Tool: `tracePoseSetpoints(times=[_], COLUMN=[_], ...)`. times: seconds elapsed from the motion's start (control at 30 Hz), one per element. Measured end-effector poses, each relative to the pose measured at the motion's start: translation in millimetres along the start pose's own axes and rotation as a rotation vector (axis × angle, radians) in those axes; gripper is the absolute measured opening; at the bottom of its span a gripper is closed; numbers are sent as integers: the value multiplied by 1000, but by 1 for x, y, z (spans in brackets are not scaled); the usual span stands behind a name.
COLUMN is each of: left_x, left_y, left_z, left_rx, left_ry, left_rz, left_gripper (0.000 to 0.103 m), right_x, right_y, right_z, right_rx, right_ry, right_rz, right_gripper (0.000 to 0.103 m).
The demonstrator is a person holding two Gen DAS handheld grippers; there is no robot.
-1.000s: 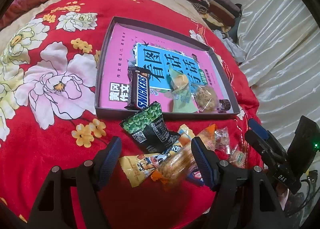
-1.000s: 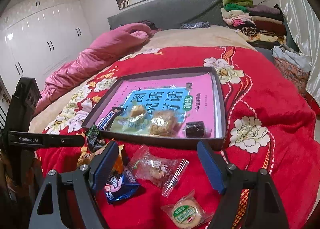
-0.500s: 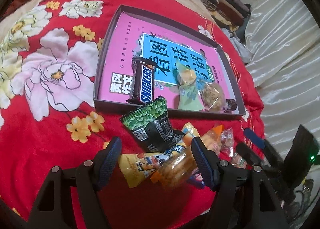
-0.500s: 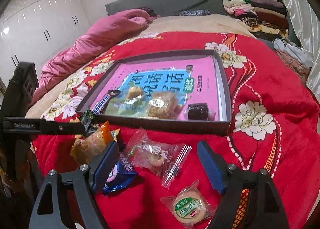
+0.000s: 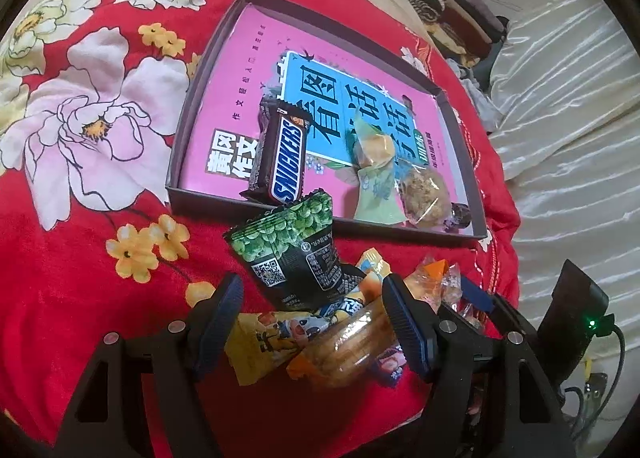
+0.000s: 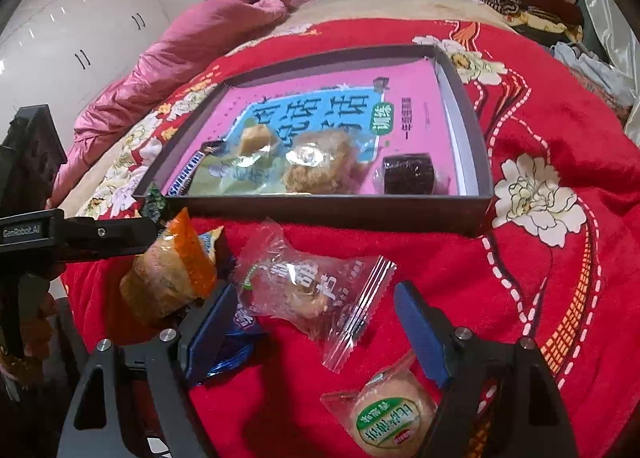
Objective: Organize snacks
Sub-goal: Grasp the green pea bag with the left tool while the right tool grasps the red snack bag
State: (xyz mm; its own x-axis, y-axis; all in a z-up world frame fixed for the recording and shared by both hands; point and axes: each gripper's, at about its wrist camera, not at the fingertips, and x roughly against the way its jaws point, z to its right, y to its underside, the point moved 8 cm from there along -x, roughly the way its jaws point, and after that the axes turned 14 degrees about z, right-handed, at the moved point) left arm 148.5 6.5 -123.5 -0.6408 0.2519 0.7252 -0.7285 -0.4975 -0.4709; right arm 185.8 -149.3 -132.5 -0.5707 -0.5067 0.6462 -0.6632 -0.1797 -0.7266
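A brown "SNICKERS" bar [image 5: 286,156] is seen inside the dark shallow box [image 5: 188,98] on the red floral bedspread [image 5: 80,258]. Both jaws are spread wide: the left gripper [image 5: 312,322] is poised over an orange-wrapped biscuit pack [image 5: 352,342], the right gripper [image 6: 316,322] around a clear-wrapped pastry [image 6: 308,286]. "GenRobot.AI" is read on the left gripper's side.

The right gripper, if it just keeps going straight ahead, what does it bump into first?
Probably the clear-wrapped pastry, lying on the red blanket just ahead of the right gripper, between its open fingers. Past it comes the near wall of the tray. Depth is hard to judge here.
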Motion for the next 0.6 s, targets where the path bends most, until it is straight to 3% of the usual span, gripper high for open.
tracePoseSetpoints(times=[0.27,0.6], left_x=[-10,-18], left_y=[0,-2], left_z=[-2,-3], left_rx=[24,72], left_ry=[-9,0], left_rz=[-2,6], left_gripper=[74,71], right_x=[-6,-14], right_y=[0,-6], right_z=[-6,-18], right_rx=[30,82], right_ry=[-18,-57], right_rz=[5,28], right_gripper=[74,51])
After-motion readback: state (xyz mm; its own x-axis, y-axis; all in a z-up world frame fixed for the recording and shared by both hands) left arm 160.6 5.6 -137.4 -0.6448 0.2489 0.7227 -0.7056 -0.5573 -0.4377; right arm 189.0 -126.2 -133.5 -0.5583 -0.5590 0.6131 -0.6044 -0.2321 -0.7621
